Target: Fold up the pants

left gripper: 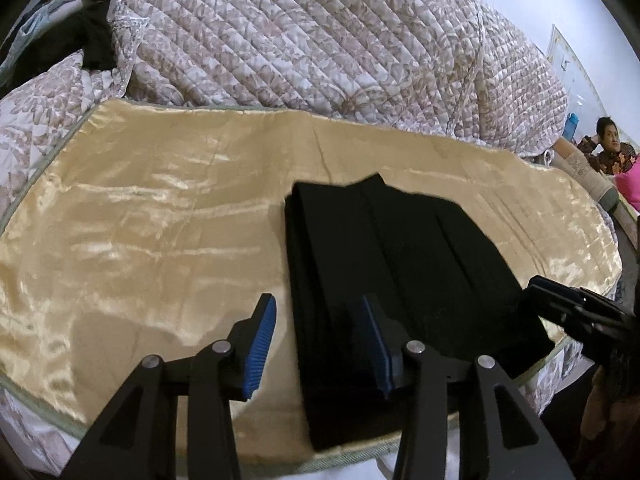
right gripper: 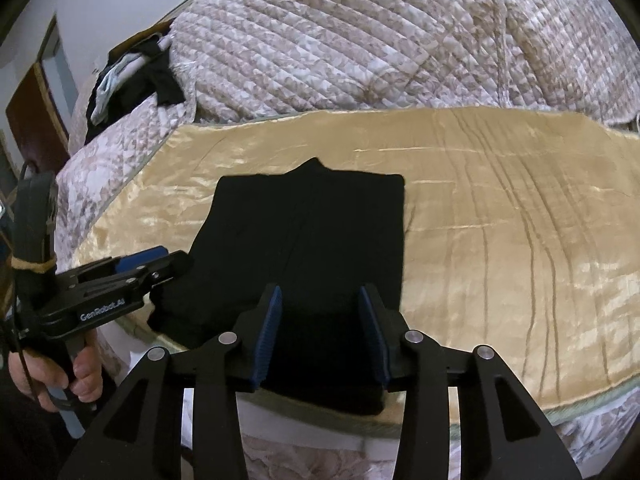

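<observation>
The black pants (left gripper: 396,280) lie folded into a compact rectangle on a shiny gold cloth (left gripper: 160,220), near its front edge. My left gripper (left gripper: 320,344) is open and empty, just above the pants' near left edge. In the right wrist view the pants (right gripper: 304,248) lie straight ahead on the gold cloth (right gripper: 500,240). My right gripper (right gripper: 322,332) is open and empty, hovering over the pants' near end. The left gripper also shows in the right wrist view (right gripper: 156,264), at the pants' left edge. The right gripper's body shows in the left wrist view (left gripper: 576,312).
A quilted floral bedspread (left gripper: 312,40) is heaped behind the gold cloth. Dark and pale clothes (right gripper: 128,80) lie at the far left. A seated person (left gripper: 608,144) is at the far right. The bed's front edge (right gripper: 320,428) runs just under the grippers.
</observation>
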Tool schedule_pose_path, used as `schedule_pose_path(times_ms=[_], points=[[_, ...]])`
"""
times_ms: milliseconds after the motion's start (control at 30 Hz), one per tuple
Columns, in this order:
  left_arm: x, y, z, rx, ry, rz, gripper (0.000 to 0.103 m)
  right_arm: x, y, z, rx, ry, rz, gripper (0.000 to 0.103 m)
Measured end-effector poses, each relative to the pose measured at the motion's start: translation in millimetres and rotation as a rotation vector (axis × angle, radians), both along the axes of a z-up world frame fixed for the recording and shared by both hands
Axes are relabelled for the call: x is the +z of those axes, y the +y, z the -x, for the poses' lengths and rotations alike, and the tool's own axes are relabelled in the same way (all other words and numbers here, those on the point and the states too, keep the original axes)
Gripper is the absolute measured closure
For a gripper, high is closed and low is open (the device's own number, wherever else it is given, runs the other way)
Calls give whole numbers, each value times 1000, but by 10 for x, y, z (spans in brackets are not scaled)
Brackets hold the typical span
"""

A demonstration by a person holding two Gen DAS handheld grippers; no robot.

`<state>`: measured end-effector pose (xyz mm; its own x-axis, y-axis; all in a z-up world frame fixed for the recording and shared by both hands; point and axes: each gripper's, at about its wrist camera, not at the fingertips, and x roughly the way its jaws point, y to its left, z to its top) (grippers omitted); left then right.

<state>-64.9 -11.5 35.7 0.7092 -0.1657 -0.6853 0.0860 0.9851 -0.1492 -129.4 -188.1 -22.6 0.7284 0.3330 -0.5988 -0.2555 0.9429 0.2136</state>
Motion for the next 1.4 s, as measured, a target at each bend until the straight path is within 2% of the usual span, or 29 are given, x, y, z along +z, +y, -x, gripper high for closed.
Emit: schedule_pose_path(times_ms=[233, 433, 500, 667, 733, 900, 1100, 1233, 1400], points=[[89, 157, -290, -11, 20, 17, 54, 134, -183, -299, 15, 43, -28, 61], [59, 183, -483, -27, 26, 91, 50, 196, -241, -562, 34, 50, -38, 61], [-1, 163, -514, -42, 40, 128, 50, 166, -265, -628, 30, 58, -51, 61], [-207, 154, -507, -50, 97, 157, 49, -35, -334, -718, 15, 126, -120, 61], [-258, 203, -452, -43, 108, 203, 45, -114, -347, -738, 10, 157, -133, 61], [-318, 249, -307, -56, 113, 266, 45, -230, -405, -699, 27, 196, -201, 61], [-334, 162, -332, -81, 109, 271, 44, -266, -401, -603, 34, 199, -231, 59], [-332, 77, -503, -77, 106, 269, 38, -284, -390, -718, 28, 199, -256, 59], [-320, 46, -471, -60, 103, 244, 42, -292, -361, -781, 17, 186, -267, 59]])
